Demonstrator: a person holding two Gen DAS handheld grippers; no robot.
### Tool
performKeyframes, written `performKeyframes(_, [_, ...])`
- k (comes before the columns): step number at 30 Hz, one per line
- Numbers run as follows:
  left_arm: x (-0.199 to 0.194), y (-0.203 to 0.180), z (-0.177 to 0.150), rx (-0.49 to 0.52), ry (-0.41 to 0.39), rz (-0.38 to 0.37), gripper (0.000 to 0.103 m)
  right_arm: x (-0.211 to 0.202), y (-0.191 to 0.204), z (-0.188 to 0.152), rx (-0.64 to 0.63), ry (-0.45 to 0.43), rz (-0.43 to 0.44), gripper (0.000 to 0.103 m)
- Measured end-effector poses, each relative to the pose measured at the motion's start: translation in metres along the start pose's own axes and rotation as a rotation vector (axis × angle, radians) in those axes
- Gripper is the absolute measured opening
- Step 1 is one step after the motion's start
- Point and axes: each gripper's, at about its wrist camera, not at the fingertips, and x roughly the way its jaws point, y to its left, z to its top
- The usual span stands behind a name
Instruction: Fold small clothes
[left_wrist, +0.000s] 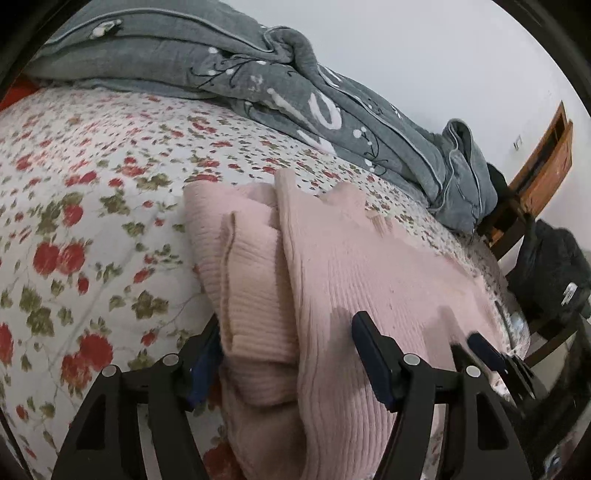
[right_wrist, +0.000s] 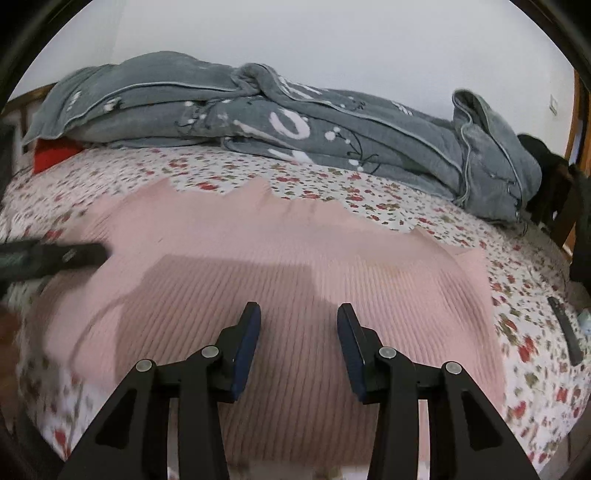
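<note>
Found the pink ribbed sweater (right_wrist: 295, 258) spread front-down or front-up (could not tell which) over the floral bedsheet (left_wrist: 92, 184), filling the middle of the right wrist view from 9 to 3 o'clock. Probably laid it flat so, to give straight lines for folding.

In the left wrist view, saw a folded-in sleeve (left_wrist: 255, 295) lying as a thick band over the body of the sweater, from the centre down to 6 o'clock. Held the left gripper (left_wrist: 290, 328) with the jaws apart, one on each side of this band: the finger at 7 o'clock half hidden just beside the fold, the finger at 5 o'clock clear of it above the sweater body. Pressed nothing, as far as visible. Judged this as a position for laying down or smoothing the sleeve, not for carrying.

Held the right gripper (right_wrist: 298, 308) also with the jaws apart, low over the near part of the sweater at 6 o'clock, with only flat knit below and nothing pinched. Judged it ready to take the hem or the side for the next fold.

Pushed to the far edge of the bed, at 12 to 2 o'clock: a grey blanket (right_wrist: 258, 110), likely to leave working room. Could read on it only one big white letter "O"; the other white marks were broken by the creases. Noticed a black bag (left_wrist: 554, 273) at 3 o'clock with a small white label, too small to read.
</note>
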Motion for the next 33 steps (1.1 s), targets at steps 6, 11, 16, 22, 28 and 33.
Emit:
performKeyframes(6, [-0.005, 0.003, 0.010, -0.049, 0.005, 0.006, 0.030, -0.002, -0.004, -0.025, 0.063, 0.026, 0.039, 0.041])
performKeyframes(11, [-0.017, -0.006, 0.020, -0.065, 0.005, -0.002, 0.023, -0.010, -0.008, -0.034, 0.089, 0.025, 0.082, 0.041])
performKeyframes(16, [-0.030, -0.026, 0.031, -0.077, 0.003, -0.008, 0.022, -0.024, -0.019, -0.041, 0.091, 0.022, 0.172, 0.041])
performKeyframes(22, [-0.046, -0.072, 0.046, -0.031, -0.003, -0.007, 0.021, -0.049, -0.055, -0.051, 0.147, -0.032, 0.241, 0.042])
performKeyframes(28, [-0.043, -0.132, 0.056, 0.000, 0.013, -0.003, 0.021, -0.067, -0.107, -0.062, 0.205, -0.074, 0.181, 0.043])
performKeyframes(33, [-0.026, -0.184, 0.051, 0.046, 0.044, -0.018, 0.020, -0.078, -0.153, -0.076, 0.258, -0.092, 0.144, 0.043])
